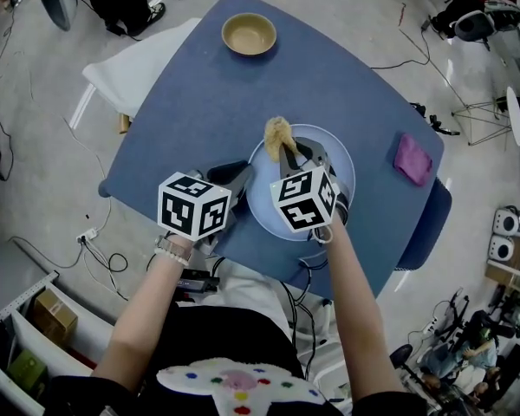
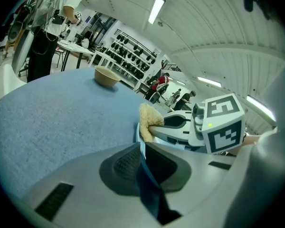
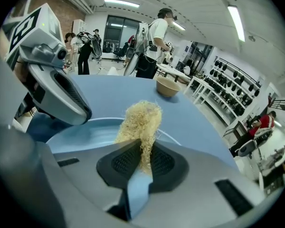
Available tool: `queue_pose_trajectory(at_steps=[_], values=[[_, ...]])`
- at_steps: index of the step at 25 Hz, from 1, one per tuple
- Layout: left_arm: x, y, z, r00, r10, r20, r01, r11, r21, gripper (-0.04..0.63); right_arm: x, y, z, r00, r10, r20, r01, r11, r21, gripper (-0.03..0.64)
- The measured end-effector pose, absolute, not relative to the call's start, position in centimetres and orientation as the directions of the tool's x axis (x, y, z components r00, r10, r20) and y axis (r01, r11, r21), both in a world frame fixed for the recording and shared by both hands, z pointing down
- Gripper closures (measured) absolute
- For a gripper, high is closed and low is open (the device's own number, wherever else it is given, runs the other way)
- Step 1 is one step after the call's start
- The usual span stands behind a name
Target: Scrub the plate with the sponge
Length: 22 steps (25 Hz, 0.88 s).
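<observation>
A light blue plate [image 1: 338, 176] lies on the blue table [image 1: 329, 76] just in front of me. My left gripper [image 1: 239, 174] is at the plate's left edge, shut on the rim [image 2: 141, 152], which shows as a thin blue edge between its pads. My right gripper [image 1: 288, 151] reaches over the plate from the near side. It is shut on a yellow fibrous sponge [image 1: 278, 133], which sticks up past its fingertips above the plate's far part. In the right gripper view the sponge [image 3: 140, 120] is pinched between the pads, with the plate [image 3: 80, 134] below it.
A tan bowl [image 1: 249, 34] stands at the table's far side. A purple cloth [image 1: 412, 159] lies near the right edge. A white chair [image 1: 126, 76] is tucked at the table's left. Cables, boxes and equipment cover the floor around. People stand in the background.
</observation>
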<state>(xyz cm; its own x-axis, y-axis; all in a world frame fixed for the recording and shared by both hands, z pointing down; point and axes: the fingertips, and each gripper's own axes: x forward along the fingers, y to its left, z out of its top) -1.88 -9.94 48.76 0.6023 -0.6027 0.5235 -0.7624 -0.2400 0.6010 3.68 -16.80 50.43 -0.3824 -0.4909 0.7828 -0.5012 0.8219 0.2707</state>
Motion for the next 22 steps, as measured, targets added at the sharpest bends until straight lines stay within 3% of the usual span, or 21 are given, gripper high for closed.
queue_pose_trajectory(at_steps=[22], values=[[-1.9, -8.5, 48.4, 0.662, -0.551, 0.508, -0.724, -0.296, 0.623, 0.495, 1.6, -10.4, 50.8, -0.409, -0.379, 0.830, -0.469, 0.868, 0.165, 0.571]])
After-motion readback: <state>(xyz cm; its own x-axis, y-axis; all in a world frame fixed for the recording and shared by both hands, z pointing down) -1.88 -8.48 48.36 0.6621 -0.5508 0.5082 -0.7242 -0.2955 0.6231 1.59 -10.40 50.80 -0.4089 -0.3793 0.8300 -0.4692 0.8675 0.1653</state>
